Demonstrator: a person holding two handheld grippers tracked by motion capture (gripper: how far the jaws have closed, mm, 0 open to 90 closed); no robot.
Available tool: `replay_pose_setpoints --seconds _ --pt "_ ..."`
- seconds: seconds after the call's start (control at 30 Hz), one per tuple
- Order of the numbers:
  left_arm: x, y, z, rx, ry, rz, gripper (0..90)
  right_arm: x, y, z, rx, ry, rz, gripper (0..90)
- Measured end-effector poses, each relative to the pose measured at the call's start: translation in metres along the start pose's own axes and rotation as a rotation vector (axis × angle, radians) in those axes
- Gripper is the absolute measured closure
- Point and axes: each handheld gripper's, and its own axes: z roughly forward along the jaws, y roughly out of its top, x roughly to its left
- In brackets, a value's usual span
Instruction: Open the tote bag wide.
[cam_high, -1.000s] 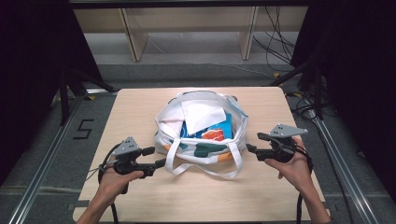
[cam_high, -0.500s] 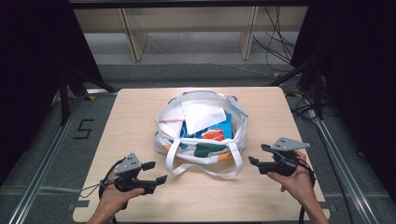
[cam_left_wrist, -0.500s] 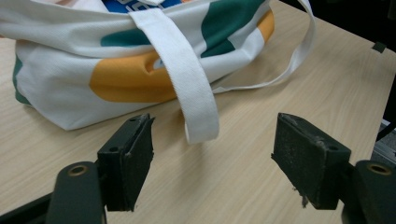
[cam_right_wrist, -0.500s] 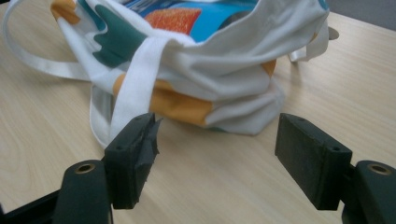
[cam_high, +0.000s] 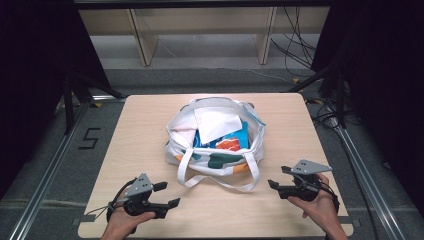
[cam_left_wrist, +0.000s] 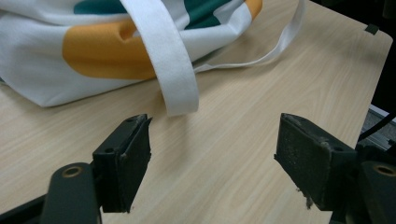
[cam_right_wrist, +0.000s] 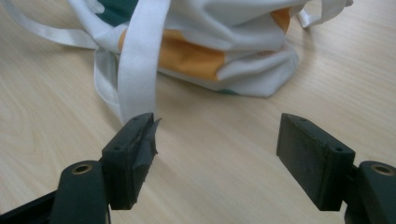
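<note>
Left gripper (cam_high: 167, 195) low at the near left of the table (cam_high: 145, 130), jaws spread wide, nothing between them. Right gripper (cam_high: 277, 177) same deal at the near right, jaws apart and empty. Both pulled back toward the near edge compared with a second ago, when they sat right up against the bag's sides.

White tote bag (cam_high: 215, 137) mid-table, mouth open. From above: white paper (cam_high: 216, 122) and a blue packet with a red patch (cam_high: 231, 142) inside. Can't read any print on it. Gripper views add the close-up stuff instead: orange and teal blotches on the fabric, a white strap (cam_left_wrist: 170, 70) drooping to the wood just ahead of the left jaws, another strap (cam_right_wrist: 140, 60) ahead of the right ones. Floor marking "5" (cam_high: 90, 138) off to the left.
</note>
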Motion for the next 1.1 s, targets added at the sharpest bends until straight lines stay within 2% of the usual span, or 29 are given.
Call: replay_pose_setpoints --seconds 0.07,0.1,0.13,0.17,0.2,0.23,0.27,0.3,0.33,0.37,0.4,0.43,0.47,0.5,0.53,0.57,0.6,0.67,0.73,0.77,0.8,0.83,0.87,0.9,0.93,0.97,1.0,1.07,1.1 --pt "0.000 -0.002 -0.001 0.009 0.009 0.018 25.6 -0.001 -0.004 0.000 -0.015 -0.006 -0.028 28.8" --pt "-0.002 -0.005 0.000 0.003 0.009 -0.005 25.6 0.000 -0.006 -0.002 -0.004 0.002 -0.021 28.7" --pt "-0.003 -0.006 0.000 0.010 0.002 -0.007 25.5 0.003 -0.008 -0.002 -0.008 0.001 0.006 28.4" --pt "-0.003 -0.008 0.001 0.002 0.000 -0.015 25.5 0.002 -0.010 -0.003 -0.007 0.001 -0.014 27.7" --pt "-0.003 -0.010 0.000 0.021 0.000 -0.002 25.3 0.004 -0.012 -0.004 0.004 0.002 0.005 27.4" --pt "-0.004 -0.011 -0.001 0.036 0.011 0.006 25.2 0.004 -0.014 -0.004 0.001 0.000 -0.004 27.3" --pt "-0.006 -0.013 0.000 0.015 0.001 -0.015 25.2 0.004 -0.016 -0.005 -0.007 -0.006 -0.021 27.2" --pt "-0.007 -0.015 0.000 0.020 0.009 -0.021 25.1 0.006 -0.018 -0.005 0.001 0.008 0.008 27.1" --pt "-0.006 -0.016 0.001 0.012 -0.005 -0.011 25.1 0.005 -0.020 -0.005 0.004 0.003 -0.016 27.0" --pt "-0.006 -0.018 0.001 0.014 -0.003 -0.003 25.0 0.006 -0.022 -0.005 -0.002 -0.002 -0.015 26.8" --pt "-0.008 -0.019 0.000 0.030 0.004 -0.025 24.9 0.007 -0.024 -0.006 0.003 -0.007 -0.027 26.6" --pt "-0.008 -0.020 0.002 0.015 0.008 -0.016 24.9 0.008 -0.026 -0.007 0.013 -0.004 -0.026 26.4" --pt "-0.008 -0.020 0.000 0.035 0.013 -0.007 24.8 0.009 -0.027 -0.007 0.017 -0.001 -0.027 26.2" --pt "-0.009 -0.021 0.001 0.035 0.014 -0.012 24.7 0.012 -0.029 -0.008 0.027 0.007 0.002 25.9" --pt "-0.010 -0.022 0.001 0.035 0.007 -0.010 24.7 0.010 -0.029 -0.007 0.020 0.017 -0.027 25.8" --pt "-0.010 -0.023 0.001 0.034 0.012 0.001 24.6 0.011 -0.030 -0.009 0.027 -0.001 -0.027 25.8" --pt "-0.012 -0.022 0.001 0.032 0.013 -0.014 24.5 0.012 -0.031 -0.009 0.023 -0.004 -0.021 25.7" --pt "-0.012 -0.024 0.000 0.041 0.023 0.008 24.4 0.013 -0.033 -0.010 0.028 0.005 -0.018 25.7" --pt "-0.014 -0.025 0.000 0.045 0.011 0.007 24.3 0.014 -0.036 -0.010 0.036 0.005 -0.030 25.7" --pt "-0.015 -0.027 0.001 0.030 0.004 -0.004 24.2 0.014 -0.037 -0.010 0.039 0.005 -0.032 25.7" --pt "-0.015 -0.027 0.000 0.048 -0.001 0.008 24.0 0.016 -0.039 -0.011 0.054 0.009 -0.023 25.7" --pt "-0.016 -0.028 0.000 0.039 -0.001 0.009 24.0 0.017 -0.040 -0.012 0.064 0.010 -0.012 25.7" --pt "-0.016 -0.028 0.000 0.050 0.009 0.011 24.0 0.016 -0.041 -0.012 0.054 0.009 -0.039 25.7" --pt "-0.015 -0.028 -0.001 0.060 0.017 0.018 23.9 0.018 -0.042 -0.013 0.067 0.015 -0.020 25.7" --pt "-0.016 -0.029 -0.001 0.037 0.013 0.006 23.9 0.019 -0.044 -0.014 0.067 0.016 -0.016 25.7" --pt "-0.015 -0.028 -0.002 0.063 0.023 0.010 23.9 0.018 -0.045 -0.014 0.059 0.011 -0.026 25.7" --pt "-0.015 -0.029 -0.002 0.056 0.023 0.012 23.9 0.021 -0.046 -0.016 0.077 0.018 0.003 25.7" --pt "-0.015 -0.029 -0.003 0.067 0.027 0.019 24.0 0.020 -0.048 -0.015 0.068 0.018 -0.016 25.7" --pt "-0.017 -0.029 -0.001 0.045 0.014 0.010 23.9 0.022 -0.049 -0.016 0.077 0.024 -0.004 25.8"
